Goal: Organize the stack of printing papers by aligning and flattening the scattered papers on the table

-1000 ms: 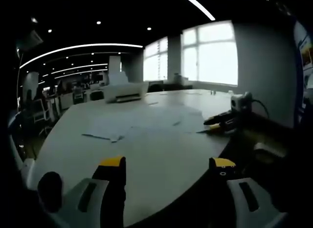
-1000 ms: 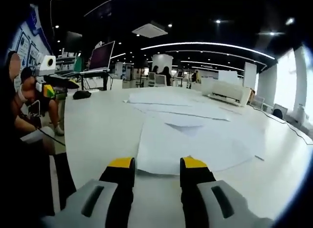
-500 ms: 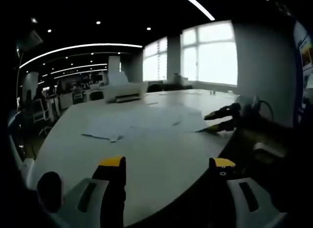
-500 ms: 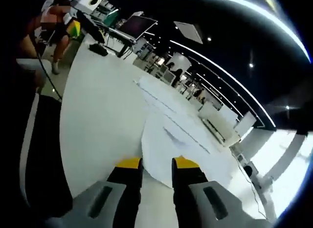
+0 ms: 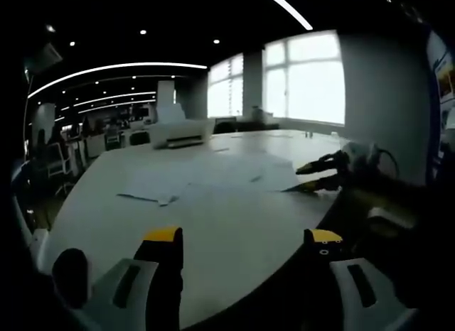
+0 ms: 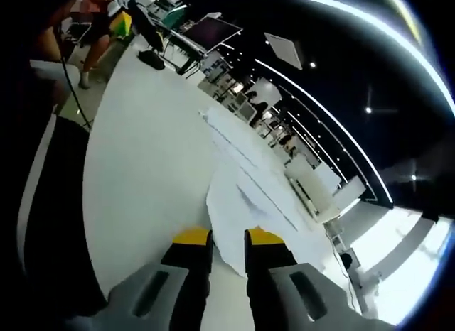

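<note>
- Left gripper [image 5: 243, 239]: hangs over the near edge of the pale round counter [image 5: 234, 217], its yellow-tipped jaws spread wide with nothing between them.
- Scattered papers [image 5: 206, 178]: they lie loose across the middle of the counter, well ahead of the left gripper, overlapping one another at uneven angles.
- Right gripper [image 6: 227, 240]: seen in its own view, its jaws stand nearly together with only a thin gap, right at the near corner of a sheet [image 6: 245, 203]; whether they pinch that corner I cannot tell.
- In the left gripper view the right gripper [image 5: 321, 173] shows at the far right edge of the counter, at the papers' edge.
- A white printer [image 5: 178, 133] sits at the far side of the counter, beyond the papers.
- Bright windows [image 5: 306, 77] fill the wall behind.
</note>
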Demonstrator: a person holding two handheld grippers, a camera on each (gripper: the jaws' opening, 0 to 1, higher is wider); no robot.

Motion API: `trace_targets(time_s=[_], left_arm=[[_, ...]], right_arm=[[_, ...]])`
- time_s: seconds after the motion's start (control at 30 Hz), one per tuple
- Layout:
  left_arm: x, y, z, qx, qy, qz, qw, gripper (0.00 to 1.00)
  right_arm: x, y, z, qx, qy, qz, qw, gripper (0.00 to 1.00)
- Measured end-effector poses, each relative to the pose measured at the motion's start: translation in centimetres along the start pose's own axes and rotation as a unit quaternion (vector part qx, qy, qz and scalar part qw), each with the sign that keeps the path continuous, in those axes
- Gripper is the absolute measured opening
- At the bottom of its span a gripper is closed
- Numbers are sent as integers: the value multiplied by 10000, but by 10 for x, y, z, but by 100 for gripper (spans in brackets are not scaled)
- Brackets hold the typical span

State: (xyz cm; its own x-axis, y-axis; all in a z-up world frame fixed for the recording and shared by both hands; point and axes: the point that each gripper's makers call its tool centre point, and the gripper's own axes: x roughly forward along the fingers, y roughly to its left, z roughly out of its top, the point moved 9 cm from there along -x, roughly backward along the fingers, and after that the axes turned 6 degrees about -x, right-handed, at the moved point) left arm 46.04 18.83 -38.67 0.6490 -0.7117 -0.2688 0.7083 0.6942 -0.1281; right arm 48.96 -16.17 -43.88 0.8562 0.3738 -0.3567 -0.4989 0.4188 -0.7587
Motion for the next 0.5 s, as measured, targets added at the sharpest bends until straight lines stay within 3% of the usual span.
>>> trace_targets(time_s=[0.5], left_arm=[[1, 0, -1, -11, 5, -18, 10000, 71]], right_arm=[[0, 7, 0, -44, -52, 161, 9998, 0]])
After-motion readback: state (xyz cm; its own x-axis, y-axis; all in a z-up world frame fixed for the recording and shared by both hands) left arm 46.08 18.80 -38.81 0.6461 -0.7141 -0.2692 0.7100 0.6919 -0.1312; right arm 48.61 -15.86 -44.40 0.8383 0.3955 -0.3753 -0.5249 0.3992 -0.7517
